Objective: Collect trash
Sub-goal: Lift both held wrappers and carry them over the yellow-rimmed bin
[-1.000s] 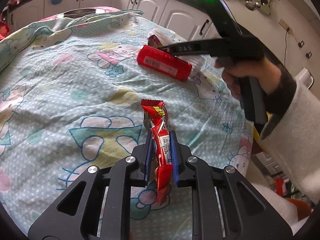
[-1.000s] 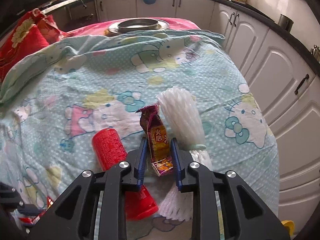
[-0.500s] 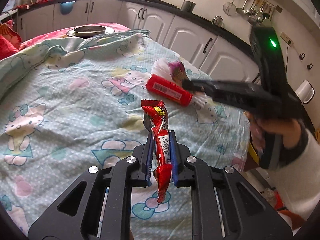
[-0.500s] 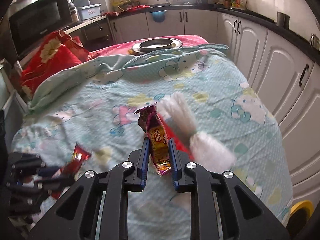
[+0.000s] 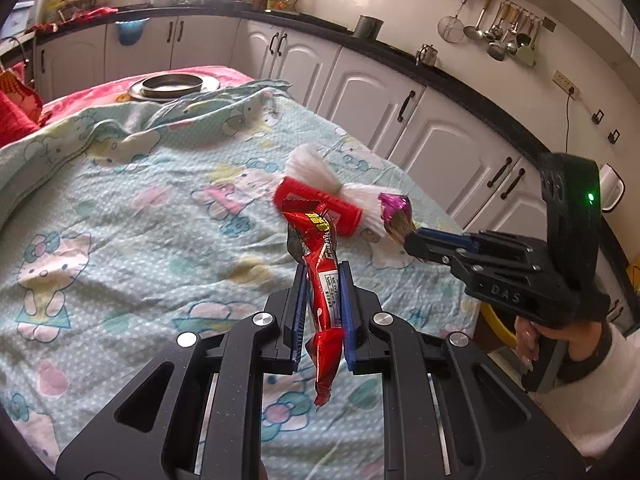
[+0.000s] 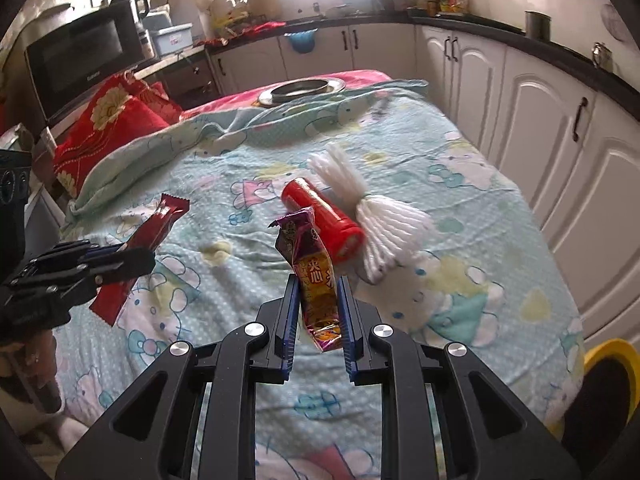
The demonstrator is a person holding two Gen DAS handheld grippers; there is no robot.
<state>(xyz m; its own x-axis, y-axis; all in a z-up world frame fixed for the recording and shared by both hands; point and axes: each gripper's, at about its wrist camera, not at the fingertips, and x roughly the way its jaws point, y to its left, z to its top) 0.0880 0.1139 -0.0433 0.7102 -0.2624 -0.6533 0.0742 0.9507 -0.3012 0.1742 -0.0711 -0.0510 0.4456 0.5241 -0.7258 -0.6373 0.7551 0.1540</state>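
Note:
My left gripper (image 5: 322, 312) is shut on a red snack wrapper (image 5: 320, 276) and holds it above the bed; it shows in the right wrist view (image 6: 120, 258) with the wrapper (image 6: 148, 236). My right gripper (image 6: 318, 316) is shut on a purple and yellow snack wrapper (image 6: 312, 268), also lifted off the bed; it shows in the left wrist view (image 5: 416, 240) with the wrapper (image 5: 394, 216). A red cylinder can (image 6: 322, 218) lies on the Hello Kitty sheet (image 6: 460, 208) beside a white tassel bundle (image 6: 376, 208).
A yellow bin (image 6: 612, 376) stands on the floor at the bed's right side. A metal pan (image 6: 302, 88) sits at the far end of the bed. A red cushion (image 6: 108, 128) lies at the far left. White cabinets (image 6: 560, 132) run along the right.
Both grippers have pulled back and up from the bed with their wrappers. The right gripper has drawn away from the can and tassel bundle toward the bed's right edge.

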